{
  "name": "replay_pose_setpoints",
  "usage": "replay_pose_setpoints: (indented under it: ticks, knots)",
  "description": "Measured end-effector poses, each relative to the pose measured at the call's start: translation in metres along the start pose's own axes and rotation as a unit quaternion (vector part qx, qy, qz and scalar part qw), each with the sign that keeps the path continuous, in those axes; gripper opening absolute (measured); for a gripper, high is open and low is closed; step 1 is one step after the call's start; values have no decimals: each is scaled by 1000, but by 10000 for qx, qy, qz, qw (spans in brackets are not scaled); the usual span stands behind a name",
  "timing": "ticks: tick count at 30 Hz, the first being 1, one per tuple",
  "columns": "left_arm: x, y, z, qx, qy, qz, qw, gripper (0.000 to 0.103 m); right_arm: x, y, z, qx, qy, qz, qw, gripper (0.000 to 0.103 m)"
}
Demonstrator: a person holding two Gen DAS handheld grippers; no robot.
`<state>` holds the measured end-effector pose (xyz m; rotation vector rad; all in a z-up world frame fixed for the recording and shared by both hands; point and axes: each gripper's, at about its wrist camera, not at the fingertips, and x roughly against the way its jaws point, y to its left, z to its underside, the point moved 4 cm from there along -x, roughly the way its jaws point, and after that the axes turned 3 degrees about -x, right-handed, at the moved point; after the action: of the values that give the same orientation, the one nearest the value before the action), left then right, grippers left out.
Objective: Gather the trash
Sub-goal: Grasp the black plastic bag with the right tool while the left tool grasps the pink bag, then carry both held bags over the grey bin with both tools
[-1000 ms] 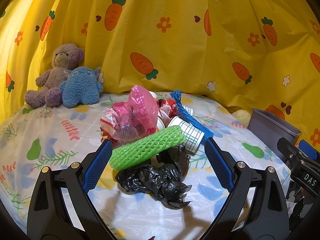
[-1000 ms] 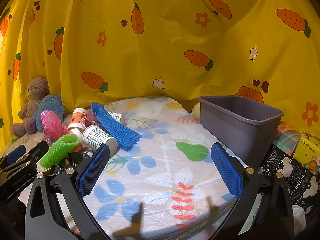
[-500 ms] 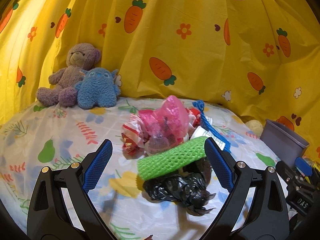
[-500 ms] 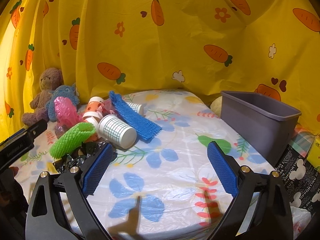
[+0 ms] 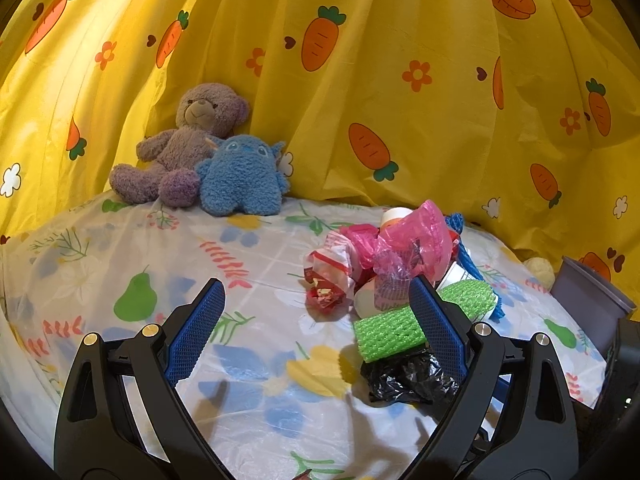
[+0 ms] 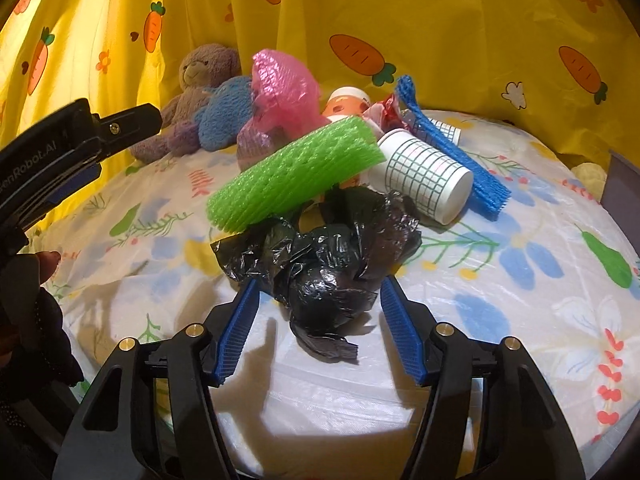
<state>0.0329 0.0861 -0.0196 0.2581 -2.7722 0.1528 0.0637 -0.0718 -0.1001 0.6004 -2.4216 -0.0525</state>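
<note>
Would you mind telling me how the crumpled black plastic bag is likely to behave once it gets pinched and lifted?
The black plastic bag looks thin and crinkled, so it will probably squash and hang limp. Its glossy film may slip. The green foam net rests on it and will likely shift. The right gripper is closing around it, pads apparently not yet pressing.

Crumpled black plastic bag under green foam net, on tablecloth.
</note>
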Motion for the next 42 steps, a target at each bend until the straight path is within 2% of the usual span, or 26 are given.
replay_pose_setpoints:
  ticks: [1,3,6,11,14,20,22,27,33,36,40,42]
  knots:
    - [-1,-1,2,-9,25,44,10000,92,-5,-1,1,4,74,1,10000,48]
    - [-3,-4,5,9,68,176,9998,92,-9,-6,3,-45,115,-52,9999,39]
    - [-6,-13,12,-42,126,426,9990,92,-3,-14,4,-48,-10,9,10000,32]
    - [-15,-32,22,-154,324,750,9965,90,21,-39,4,84,-298,474,9984,31]
    - [-17,-43,26,-198,389,975,9943,90,34,-61,6,95,-313,808,9962,31]
    - [-19,-75,34,-372,542,1449,9873,88,53,-87,10,-22,-312,960,9949,31]
    - [-18,-89,33,-427,575,1711,9826,82,55,-89,9,-2,-355,998,9944,31]
    - [-22,-122,29,-623,639,2419,9662,81,56,-92,12,-47,-361,926,9950,31]
    - [-44,-135,27,-329,966,2940,9503,81,59,-93,13,-40,-393,867,9955,31]
    - [-49,-135,27,-334,1023,2930,9500,80,62,-95,12,-15,-442,893,9950,31]
    - [-60,-122,30,-408,1197,2493,9601,77,67,-102,11,-51,-488,978,9940,31]
    - [-67,-117,33,-536,1308,2134,9667,77,69,-106,10,-11,-509,1068,9930,31]
